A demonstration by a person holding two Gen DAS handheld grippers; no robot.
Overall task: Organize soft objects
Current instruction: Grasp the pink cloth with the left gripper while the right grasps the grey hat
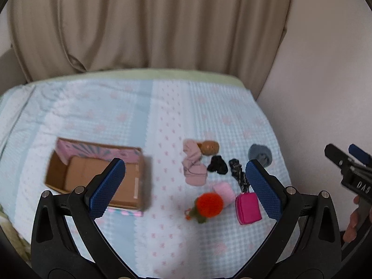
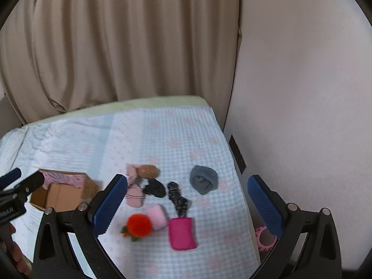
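Left gripper (image 1: 185, 181) jaws apart over bed (image 1: 162, 107), right gripper (image 2: 187, 200) jaws apart with "DAS" partly readable, cardboard box (image 1: 76, 174), magenta pouch (image 1: 248, 208), orange plush (image 1: 209, 204)

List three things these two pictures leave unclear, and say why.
- Cardboard box: the left gripper's finger covers part of its floor in the left wrist view.
- Brown soft toy: blurred in both views.
- Pink thing on the floor: right wrist view, partly behind a finger.
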